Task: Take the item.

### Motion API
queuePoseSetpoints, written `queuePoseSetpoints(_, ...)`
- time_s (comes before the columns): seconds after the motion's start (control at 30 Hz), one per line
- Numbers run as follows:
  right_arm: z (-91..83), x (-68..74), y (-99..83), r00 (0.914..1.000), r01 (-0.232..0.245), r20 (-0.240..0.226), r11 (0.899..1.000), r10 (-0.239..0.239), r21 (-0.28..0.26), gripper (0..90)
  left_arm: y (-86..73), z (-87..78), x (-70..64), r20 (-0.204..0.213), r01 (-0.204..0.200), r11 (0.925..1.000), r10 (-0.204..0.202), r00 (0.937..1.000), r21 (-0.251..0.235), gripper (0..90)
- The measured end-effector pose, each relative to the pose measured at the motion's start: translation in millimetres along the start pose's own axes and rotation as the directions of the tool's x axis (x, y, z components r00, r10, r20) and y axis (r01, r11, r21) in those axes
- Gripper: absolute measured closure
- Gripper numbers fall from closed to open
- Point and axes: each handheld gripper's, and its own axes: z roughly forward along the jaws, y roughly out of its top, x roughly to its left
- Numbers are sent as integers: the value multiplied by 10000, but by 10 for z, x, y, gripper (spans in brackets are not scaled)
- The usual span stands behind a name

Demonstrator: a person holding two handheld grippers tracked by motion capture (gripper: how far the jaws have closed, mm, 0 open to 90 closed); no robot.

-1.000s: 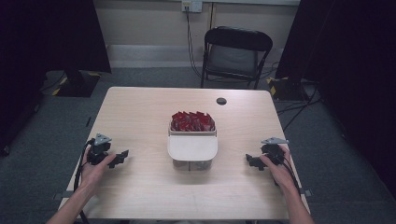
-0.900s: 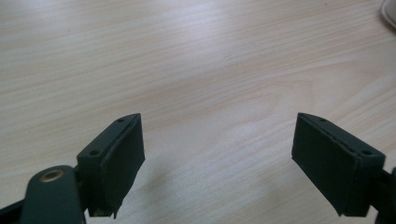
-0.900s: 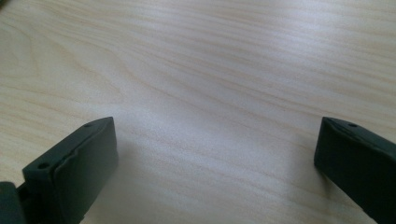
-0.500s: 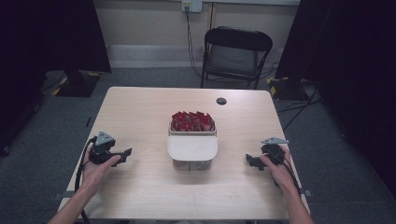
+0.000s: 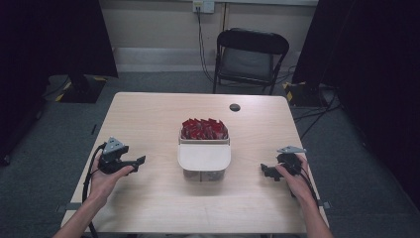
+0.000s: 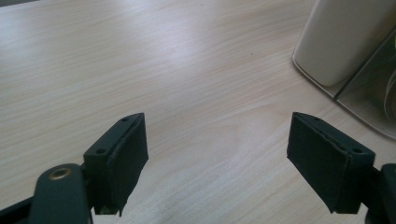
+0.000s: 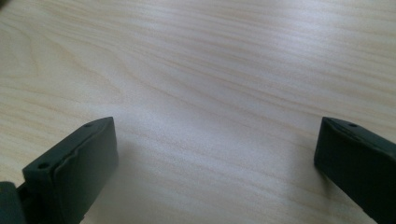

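Left gripper (image 5: 140,161) jaws apart, right gripper (image 5: 265,172) likewise — container (image 6: 348,51) cut off at frame edge

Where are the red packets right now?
In the high view, the red packets sit in the back part of the clear box at the table's middle, behind its white lid.

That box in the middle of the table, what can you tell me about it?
The box is a clear-walled container standing upright at the table's centre. An off-white lid with rounded corners covers its near part; the far part is open and packed with red packets. Both tools sit apart from it, one to each side.
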Motion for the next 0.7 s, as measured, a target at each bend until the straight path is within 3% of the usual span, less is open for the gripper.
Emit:
queuePoseSetpoints(0.23, 1, -1, 0, 10000, 8, -10, 10000, -8, 0, 0, 87, -31, -27, 416, 176, 9998, -171, 9990, -117, 200)
queuePoseSetpoints(0.37, 1, -1, 0, 10000, 9, -5, 10000, -9, -2, 0, 185, -70, -118, 536, -348, 9988, 366, 9979, -341, 200)
queuePoseSetpoints(0.57, 1, -1, 0, 10000, 9, -10, 10000, -9, -1, 0, 265, -95, -204, 701, -656, 9967, 689, 9952, -485, 213)
queuePoseSetpoints(0.67, 1, -1, 0, 10000, 11, -10, 10000, -11, -2, 0, 320, -123, -328, 839, -1225, 9902, 1279, 9882, -670, 213)
queuePoseSetpoints(0.7, 1, -1, 0, 10000, 9, -9, 10000, -9, -1, 0, 334, -129, -354, 905, -1243, 9897, 1305, 9873, -717, 213)
